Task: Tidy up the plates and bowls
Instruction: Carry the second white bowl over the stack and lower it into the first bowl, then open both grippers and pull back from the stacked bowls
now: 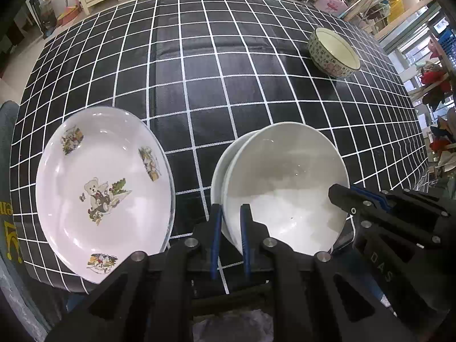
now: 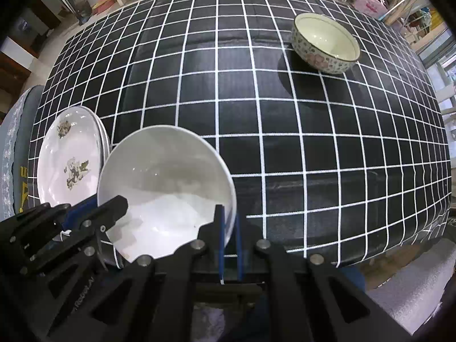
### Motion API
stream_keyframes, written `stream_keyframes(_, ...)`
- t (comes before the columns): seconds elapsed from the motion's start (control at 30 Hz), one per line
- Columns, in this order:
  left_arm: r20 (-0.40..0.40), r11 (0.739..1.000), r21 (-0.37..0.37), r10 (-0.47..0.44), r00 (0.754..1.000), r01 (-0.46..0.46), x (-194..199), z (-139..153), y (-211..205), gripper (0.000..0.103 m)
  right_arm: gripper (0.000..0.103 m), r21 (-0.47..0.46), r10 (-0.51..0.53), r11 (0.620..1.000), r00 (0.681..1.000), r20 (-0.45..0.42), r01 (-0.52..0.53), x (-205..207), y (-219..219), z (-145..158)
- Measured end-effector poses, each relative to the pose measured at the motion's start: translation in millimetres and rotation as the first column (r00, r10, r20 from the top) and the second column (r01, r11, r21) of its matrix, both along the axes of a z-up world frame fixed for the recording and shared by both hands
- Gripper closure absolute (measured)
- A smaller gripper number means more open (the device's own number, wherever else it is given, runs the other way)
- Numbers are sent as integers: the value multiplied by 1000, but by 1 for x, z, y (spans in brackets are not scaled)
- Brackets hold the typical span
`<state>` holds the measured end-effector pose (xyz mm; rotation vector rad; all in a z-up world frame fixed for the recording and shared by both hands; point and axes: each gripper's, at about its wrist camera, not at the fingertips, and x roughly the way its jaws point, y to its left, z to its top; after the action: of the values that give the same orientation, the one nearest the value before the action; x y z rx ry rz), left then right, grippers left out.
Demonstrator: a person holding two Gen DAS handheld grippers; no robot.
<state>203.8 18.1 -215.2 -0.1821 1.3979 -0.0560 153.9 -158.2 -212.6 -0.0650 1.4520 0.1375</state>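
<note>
teddy-bear plate (image 1: pixel 102 191) sits far left on the checkered counter (image 1: pixel 228 85) | left tool (image 1: pixel 231 222) pinches the white bowl (image 1: pixel 285 182) by its left rim | right tool (image 2: pixel 230 222) clamps that bowl's right rim | floral bowl (image 1: pixel 333 52) way off back right

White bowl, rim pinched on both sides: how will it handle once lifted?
The white bowl looks like glazed ceramic: likely rigid, fairly heavy, and breakable if dropped. The left gripper and right gripper pinch only its thin glossy rim, so it may slip or pivot. A second bowl seems nested beneath and may stay behind.
</note>
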Motion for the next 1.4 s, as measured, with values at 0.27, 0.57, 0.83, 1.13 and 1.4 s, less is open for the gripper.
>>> stream_keyframes(0.27,-9,1000,-18,9,1000,-10,-1,-3,4,93,93,-5,6,1000,1000,-5,-6,2,3,-4)
stream_keyframes(0.57,-30,999,-41,23,999,-25,-2,-6,7,93,93,2,4,1000,1000,-22,-4,5,1,-7)
stream_keyframes(0.83,-8,998,-45,48,999,-48,-4,6,13,90,90,28,10,1000,1000,26,-11,6,-6,13)
stream_keyframes(1.13,61,999,-33,11,998,-9,10,46,5,75,36,-27,-2,1000,990,143,6,32,-41,67)
stream_keyframes(1.4,103,997,-50,-55,993,60,52,92,-24,63,29,87,-62,995,995,79,55,68,-88,90)
